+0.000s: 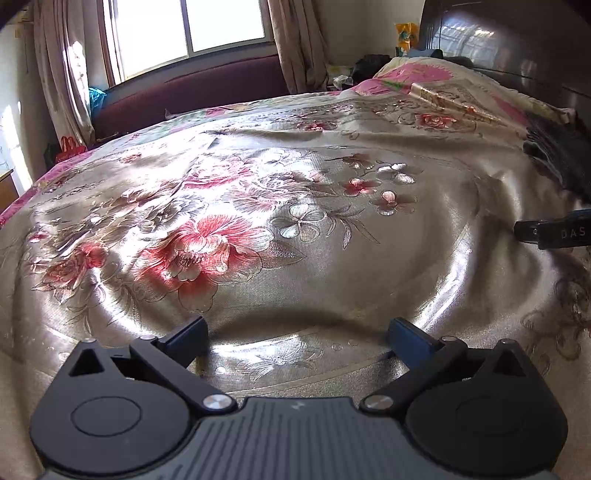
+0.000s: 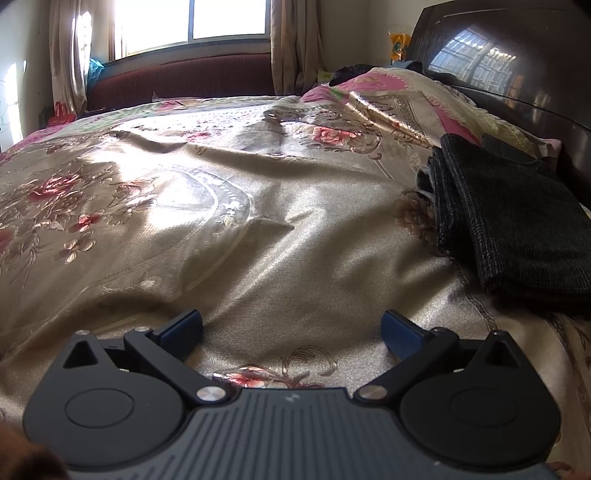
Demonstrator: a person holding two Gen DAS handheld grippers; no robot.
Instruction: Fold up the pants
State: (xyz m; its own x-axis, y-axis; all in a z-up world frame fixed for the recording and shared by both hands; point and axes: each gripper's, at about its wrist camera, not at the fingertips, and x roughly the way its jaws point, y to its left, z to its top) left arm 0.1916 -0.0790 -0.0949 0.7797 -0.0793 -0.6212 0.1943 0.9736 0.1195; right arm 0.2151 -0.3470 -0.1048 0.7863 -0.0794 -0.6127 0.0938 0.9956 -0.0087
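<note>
The dark grey pants [image 2: 517, 218] are lying folded in a neat stack at the right side of the bed, near the dark wooden headboard [image 2: 509, 74], resting on the shiny floral bedspread [image 2: 295, 229]; in the left wrist view only their edge [image 1: 557, 155] is showing at the far right. The right gripper [image 2: 291, 328] is hovering over bare bedspread to the left of the stack, apart from it, its blue-padded fingers [image 2: 397, 332] spread wide and gripping nothing. The left gripper [image 1: 297, 334] is likewise hanging over the embroidered flowers with fingers released. Beyond the bed, curtains [image 2: 295, 40] are framing a bright window [image 2: 192, 22].
</note>
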